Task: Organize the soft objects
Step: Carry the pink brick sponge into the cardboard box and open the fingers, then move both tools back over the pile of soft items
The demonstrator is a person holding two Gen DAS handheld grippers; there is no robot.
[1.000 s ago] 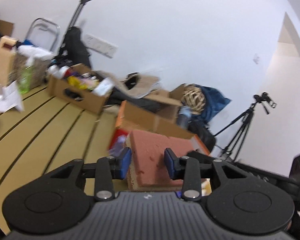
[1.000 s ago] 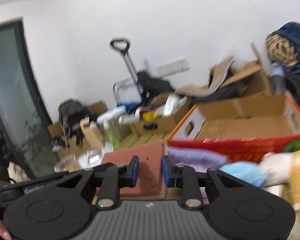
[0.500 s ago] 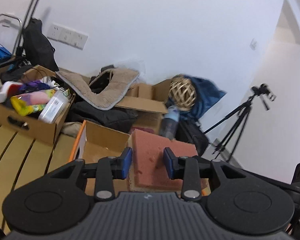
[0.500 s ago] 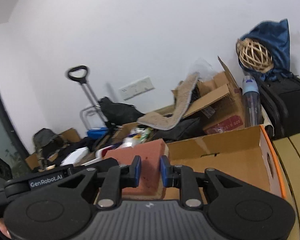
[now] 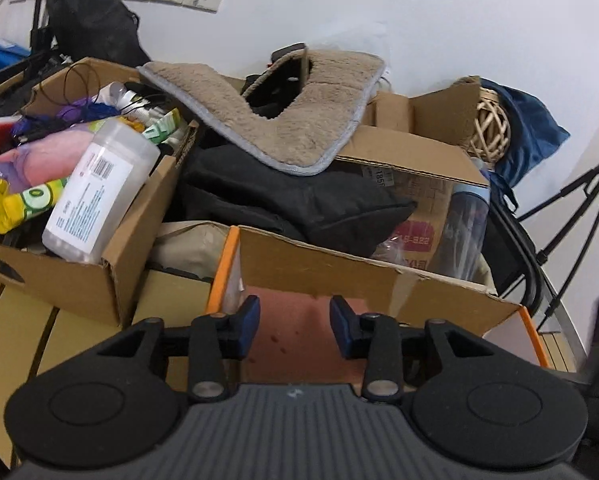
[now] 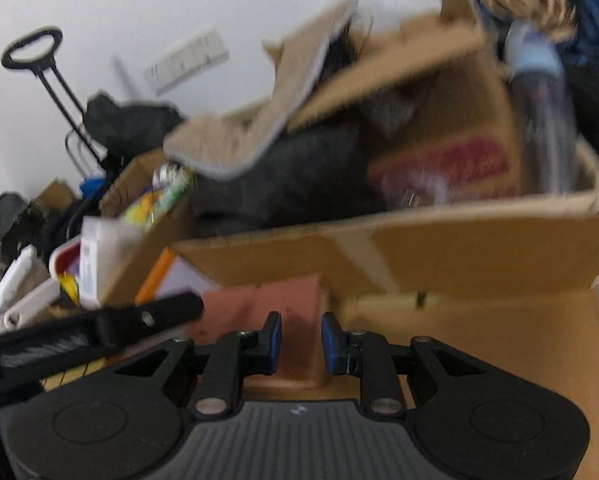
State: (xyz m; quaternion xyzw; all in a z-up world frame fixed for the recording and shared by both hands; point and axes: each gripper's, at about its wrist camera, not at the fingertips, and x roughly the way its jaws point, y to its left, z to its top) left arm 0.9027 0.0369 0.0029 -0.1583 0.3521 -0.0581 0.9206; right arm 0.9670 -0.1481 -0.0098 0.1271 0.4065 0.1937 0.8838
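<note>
Left gripper (image 5: 292, 327) easing wider around reddish sponge (image 5: 295, 332); right gripper (image 6: 300, 338) clamped on sponge, inside orange-edged cardboard box (image 5: 339, 272), lengthwise toward box's far wall.

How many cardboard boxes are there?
3: one at left full of bottles, one in front with an orange edge, one behind under the furry mat. More may be hidden.

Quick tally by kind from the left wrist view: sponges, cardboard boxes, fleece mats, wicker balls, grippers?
Red sponge: 1
Cardboard boxes: 3 (orange-edged box, left box, rear box)
Beige fleece mat: 1
Wicker ball: 1
Left gripper: 1
Total: 7
</note>
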